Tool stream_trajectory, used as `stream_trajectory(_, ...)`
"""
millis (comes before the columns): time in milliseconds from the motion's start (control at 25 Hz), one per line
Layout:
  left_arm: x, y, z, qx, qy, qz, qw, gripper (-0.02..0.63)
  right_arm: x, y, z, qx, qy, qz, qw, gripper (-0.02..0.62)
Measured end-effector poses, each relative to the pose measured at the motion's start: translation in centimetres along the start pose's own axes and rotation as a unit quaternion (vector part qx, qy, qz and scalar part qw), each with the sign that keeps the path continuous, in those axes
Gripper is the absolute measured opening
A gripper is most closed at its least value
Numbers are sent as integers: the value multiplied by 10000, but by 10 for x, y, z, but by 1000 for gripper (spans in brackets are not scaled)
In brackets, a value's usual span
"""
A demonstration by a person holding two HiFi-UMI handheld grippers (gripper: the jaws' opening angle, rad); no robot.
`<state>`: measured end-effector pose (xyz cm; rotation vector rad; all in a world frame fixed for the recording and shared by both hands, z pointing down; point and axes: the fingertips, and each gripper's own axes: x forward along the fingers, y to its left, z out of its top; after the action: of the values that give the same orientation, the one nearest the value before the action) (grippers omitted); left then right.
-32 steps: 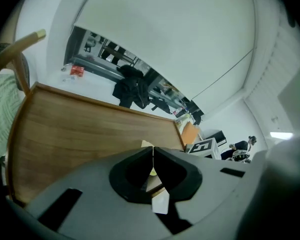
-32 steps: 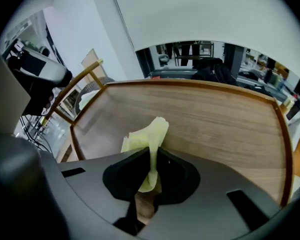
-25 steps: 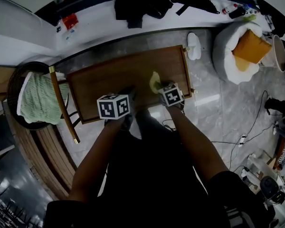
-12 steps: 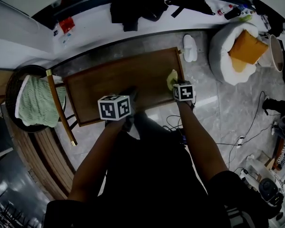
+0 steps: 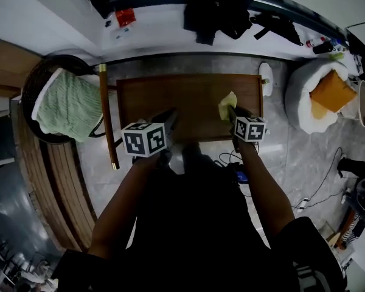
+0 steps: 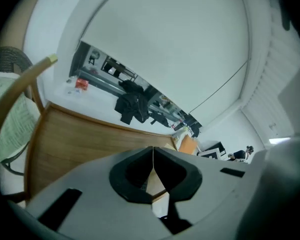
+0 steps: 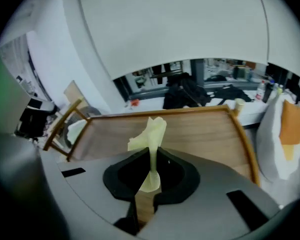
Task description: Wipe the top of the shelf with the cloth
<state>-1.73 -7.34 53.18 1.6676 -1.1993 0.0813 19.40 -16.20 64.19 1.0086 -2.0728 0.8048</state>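
Note:
The shelf's brown wooden top point(image 5: 188, 99) lies in front of me, also seen in the left gripper view as the wooden top point(image 6: 85, 141) and in the right gripper view as the wooden top point(image 7: 200, 131). My right gripper point(image 5: 232, 113) is shut on a pale yellow cloth point(image 5: 227, 105) near the top's right end; the cloth point(image 7: 150, 139) sticks up from between the jaws. My left gripper point(image 5: 167, 119) hovers at the top's near edge, jaws shut with nothing between them point(image 6: 152, 171).
A wicker chair with a green knitted cushion point(image 5: 67, 105) and a wooden rail point(image 5: 106, 117) stands left of the shelf. A white beanbag with an orange cushion point(image 5: 325, 93) sits at the right. Dark clothes point(image 5: 216, 14) lie on the white ledge behind. Cables point(image 5: 319, 190) trail on the floor.
The right gripper has carried the cloth rightward along the shelf top to near its right end. The left gripper stays at the near edge. My head view has shifted.

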Motion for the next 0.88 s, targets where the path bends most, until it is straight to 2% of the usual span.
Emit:
stream_trajectory(80, -32, 20, 7, -52, -173, 125, 9998, 12, 14, 74, 2, -262, 63, 747, 9968, 45)
stream_trajectory(200, -78, 53, 11, -213, -321, 327, 9987, 12, 36, 179, -12, -666, 357, 1617, 9839, 46)
stream_trajectory(400, -147, 106, 5, -457, -495, 713, 9952, 12, 79, 310, -45, -999, 864, 2460, 9602, 44)
stream_trajectory(520, -172, 131, -8, -565, -479, 888, 9933, 12, 105, 358, -69, -1316, 1129, 2689, 9474, 46)
stream_trajectory(720, -198, 158, -29, -787, -460, 1035, 9904, 12, 124, 412, -101, -1905, 1593, 2850, 9258, 45)
stream_trajectory(880, -200, 165, -35, -758, -327, 986, 9917, 12, 135, 418, -118, -2588, 1849, 2564, 9127, 46)
